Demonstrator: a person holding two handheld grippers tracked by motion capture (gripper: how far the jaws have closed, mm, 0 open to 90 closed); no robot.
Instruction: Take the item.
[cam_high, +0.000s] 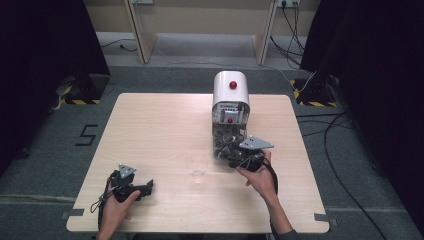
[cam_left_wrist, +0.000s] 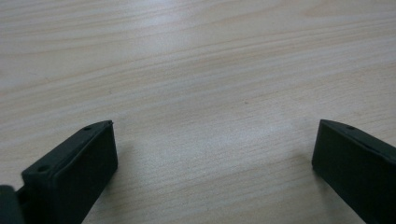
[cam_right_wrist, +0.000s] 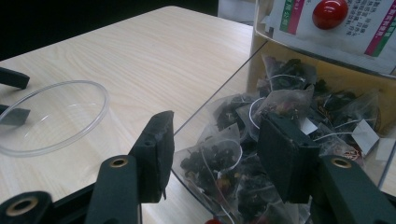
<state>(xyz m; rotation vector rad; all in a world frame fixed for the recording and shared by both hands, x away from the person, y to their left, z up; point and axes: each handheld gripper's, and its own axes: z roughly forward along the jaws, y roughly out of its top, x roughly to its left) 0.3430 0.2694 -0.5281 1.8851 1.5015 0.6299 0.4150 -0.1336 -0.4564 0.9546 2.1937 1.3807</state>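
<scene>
Item: tea bag (cam_right_wrist: 212, 161), pyramid type, mesh with dark leaf and a white string; one of a heap in the clear bin of a white dispenser (cam_high: 230, 90) with a red knob.
Location: directly between the jaws of the right tool (cam_right_wrist: 215, 156), at the open front of the bin; more bags crowded behind and to the far side of that tool.
Destination, by judgement: clear cup (cam_high: 197, 167), standing on the surface (cam_high: 160, 125) just beside the right tool, on the side toward the left tool; nothing inside it.

Progress, by judgement: early. Reach into the bin made; no bag gripped or lifted out; cup unfilled. Left to do: close on one bag, draw it clear of its neighbours and their strings, carry it across to the cup, let go over the rim.

Right tool: jaws parted to roughly a bag's width, straddling the nearest bag; pads near the mesh, contact too close to call; nothing gripped, so released.
Left tool (cam_high: 131, 187): jaws spread wide, low over bare wood, grasping nothing, touching no object; well apart from cup and dispenser.

Risk note: bags tangled and overlapping, so a second bag or a stray string likely to come along.
</scene>
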